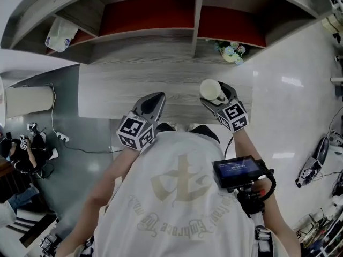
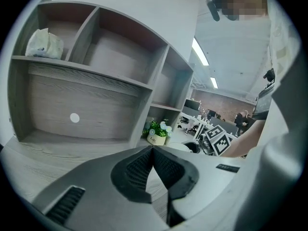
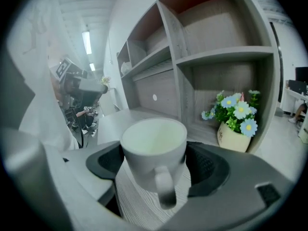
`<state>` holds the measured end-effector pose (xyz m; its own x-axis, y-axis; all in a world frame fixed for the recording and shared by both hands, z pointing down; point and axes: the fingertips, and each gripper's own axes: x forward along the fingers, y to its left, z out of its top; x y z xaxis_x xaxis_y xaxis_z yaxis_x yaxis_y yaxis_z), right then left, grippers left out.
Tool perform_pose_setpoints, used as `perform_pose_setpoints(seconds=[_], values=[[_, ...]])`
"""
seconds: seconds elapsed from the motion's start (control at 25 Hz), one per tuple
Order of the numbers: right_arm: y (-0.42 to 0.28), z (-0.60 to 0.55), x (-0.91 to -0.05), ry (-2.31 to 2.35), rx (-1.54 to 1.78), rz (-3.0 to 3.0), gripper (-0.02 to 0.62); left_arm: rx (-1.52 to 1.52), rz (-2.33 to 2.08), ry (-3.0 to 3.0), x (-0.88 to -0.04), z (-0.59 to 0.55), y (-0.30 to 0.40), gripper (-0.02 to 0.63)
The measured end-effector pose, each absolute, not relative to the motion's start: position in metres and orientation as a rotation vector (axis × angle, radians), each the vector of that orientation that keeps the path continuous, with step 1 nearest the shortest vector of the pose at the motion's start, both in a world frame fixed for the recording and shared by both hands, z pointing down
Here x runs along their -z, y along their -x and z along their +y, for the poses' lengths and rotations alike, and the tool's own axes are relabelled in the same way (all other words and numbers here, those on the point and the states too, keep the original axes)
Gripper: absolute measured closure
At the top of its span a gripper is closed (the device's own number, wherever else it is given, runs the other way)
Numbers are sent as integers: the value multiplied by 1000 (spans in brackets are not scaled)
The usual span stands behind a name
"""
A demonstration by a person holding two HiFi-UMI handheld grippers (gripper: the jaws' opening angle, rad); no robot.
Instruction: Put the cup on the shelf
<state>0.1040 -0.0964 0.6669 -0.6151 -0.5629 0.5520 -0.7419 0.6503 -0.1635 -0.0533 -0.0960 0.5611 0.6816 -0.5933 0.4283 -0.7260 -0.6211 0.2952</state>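
Right gripper (image 3: 154, 165) clamps the cup (image 3: 154, 150) (upright); left gripper (image 2: 153, 154) closed, empty.

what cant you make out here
- Cup base: right gripper view, hidden by its own body; head view too small to tell whether it touches the desk.
- Packet print: left gripper view, blurred.
- Screen text: head view, too small.

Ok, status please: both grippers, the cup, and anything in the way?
Left gripper shut, empty. Right gripper shut on white ceramic cup, upright, not yet on grey wooden shelf. Small pot of blue flowers sits in lower right compartment.
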Motion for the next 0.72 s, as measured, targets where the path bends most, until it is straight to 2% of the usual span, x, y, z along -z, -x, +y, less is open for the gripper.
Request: perform_pose_setpoints(seconds=[0.72], values=[[-164, -83, -590, -1241, -472, -2414, 189, -368, -827, -2564, -540, -106, -12, 604]])
